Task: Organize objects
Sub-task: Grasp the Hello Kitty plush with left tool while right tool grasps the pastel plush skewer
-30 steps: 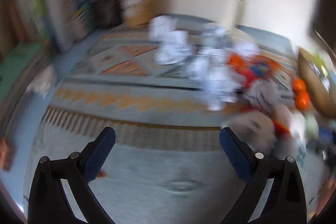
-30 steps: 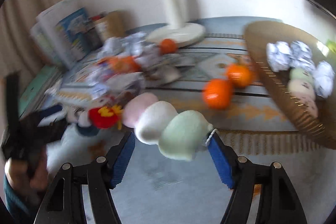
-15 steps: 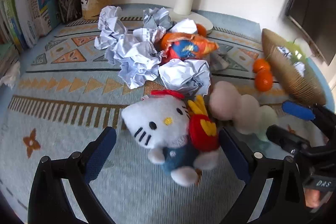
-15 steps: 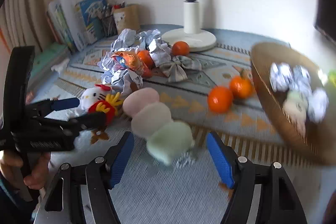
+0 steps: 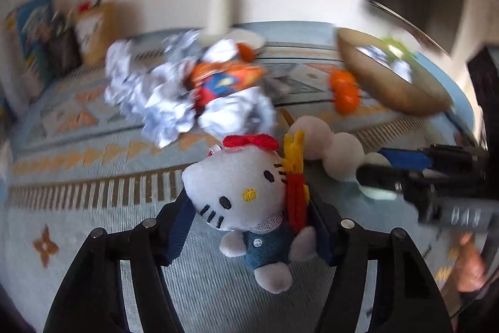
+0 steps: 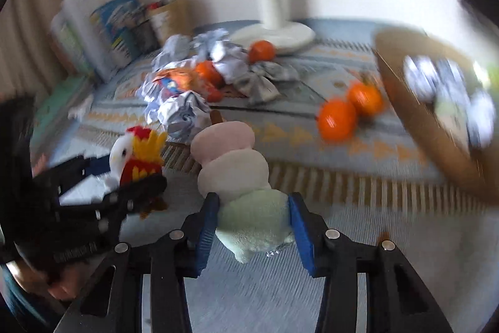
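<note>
**Hand-held grippers closing on two plush toys**

Left hand-held gripper [image 5: 249, 227]: closing, pads against white cat plush [image 5: 240, 195] above patterned worktop [image 5: 93, 170].

Right hand-held gripper [image 6: 253, 223]: closing, clamped on green end of dumpling-skewer plush [image 6: 237, 173], near oranges [image 6: 336, 119].

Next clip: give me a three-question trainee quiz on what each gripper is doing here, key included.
1. True or false: the left gripper has its fingers around the white cat plush.
2. Which part of the three-ball plush skewer sits between the right gripper fingers: A pink, B cream, C green?
3. Fill in: two oranges lie on the patterned cloth beside the woven ____.

Key: 1 true, jaws closing on it; 2 C, jaws closing; 3 basket.
</note>
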The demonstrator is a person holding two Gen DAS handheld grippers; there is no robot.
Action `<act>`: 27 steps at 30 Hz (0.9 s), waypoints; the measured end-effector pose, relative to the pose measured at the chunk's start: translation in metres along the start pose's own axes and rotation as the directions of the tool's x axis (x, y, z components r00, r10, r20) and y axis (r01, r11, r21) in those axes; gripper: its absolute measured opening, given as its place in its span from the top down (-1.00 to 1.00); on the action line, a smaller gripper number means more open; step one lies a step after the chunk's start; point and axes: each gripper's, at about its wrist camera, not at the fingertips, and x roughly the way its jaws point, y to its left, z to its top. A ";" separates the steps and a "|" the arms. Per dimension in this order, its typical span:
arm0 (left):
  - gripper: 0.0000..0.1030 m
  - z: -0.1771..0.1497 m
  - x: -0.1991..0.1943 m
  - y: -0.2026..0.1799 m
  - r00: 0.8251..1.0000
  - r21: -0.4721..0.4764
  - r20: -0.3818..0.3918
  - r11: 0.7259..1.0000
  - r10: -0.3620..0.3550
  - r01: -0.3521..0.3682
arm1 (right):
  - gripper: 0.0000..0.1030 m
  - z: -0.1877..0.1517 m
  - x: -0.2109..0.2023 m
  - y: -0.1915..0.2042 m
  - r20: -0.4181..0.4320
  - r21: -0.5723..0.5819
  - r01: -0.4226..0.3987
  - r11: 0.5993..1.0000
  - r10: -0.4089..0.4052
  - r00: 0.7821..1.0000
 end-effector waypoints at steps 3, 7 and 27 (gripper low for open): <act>-0.24 -0.002 0.000 0.002 0.999 0.040 -0.028 0.998 -0.042 0.043 | 0.13 -0.013 -0.009 -0.012 0.022 0.228 0.019 0.974 -0.024 0.999; -0.35 -0.006 0.006 0.009 0.998 0.016 -0.052 0.999 -0.034 0.035 | -0.07 -0.019 -0.009 -0.005 0.058 0.210 0.046 0.977 -0.059 0.997; -0.53 -0.011 0.002 0.018 0.996 -0.117 -0.072 0.992 0.044 -0.052 | 0.07 -0.008 0.015 0.021 0.028 -0.121 0.116 0.986 -0.114 0.993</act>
